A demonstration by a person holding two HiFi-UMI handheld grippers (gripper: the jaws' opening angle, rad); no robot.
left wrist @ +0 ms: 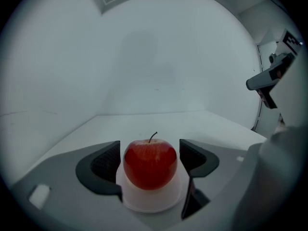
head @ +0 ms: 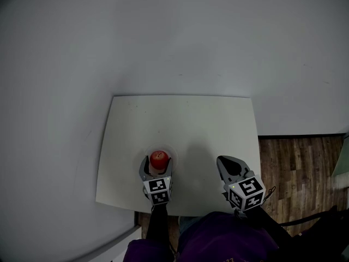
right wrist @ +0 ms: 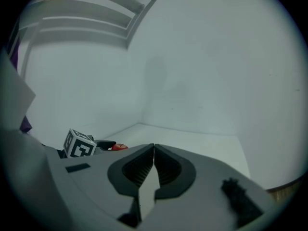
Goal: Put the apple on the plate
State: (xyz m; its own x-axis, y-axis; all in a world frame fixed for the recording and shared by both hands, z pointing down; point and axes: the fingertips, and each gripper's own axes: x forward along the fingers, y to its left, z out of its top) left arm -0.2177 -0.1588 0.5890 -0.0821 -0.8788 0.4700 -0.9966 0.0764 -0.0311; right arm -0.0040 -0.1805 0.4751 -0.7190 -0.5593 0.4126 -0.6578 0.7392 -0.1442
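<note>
Nearest the person, the right tool hangs clenched on nothing, its jaws pressed together. It is off to the right of the plate and well apart from it, over the front of the bench. Next out, the left tool reaches over the plate's near rim, its jaws standing on either side of the apple. A thin gap shows between each ribbed pad and the red skin, so I read this tool as released rather than squeezing, though the gaps are narrow. The apple stands upright, stem up, in the middle of the small white plate, which lies on the bench near its front edge. Beyond the plate the bench runs up to a pale wall.

By my judgement the placing itself is done, and the step in hand is the let-go. The next move calls for drawing the left tool straight back toward the person with its jaws held apart, so that neither pad clips the apple or drags the plate.
</note>
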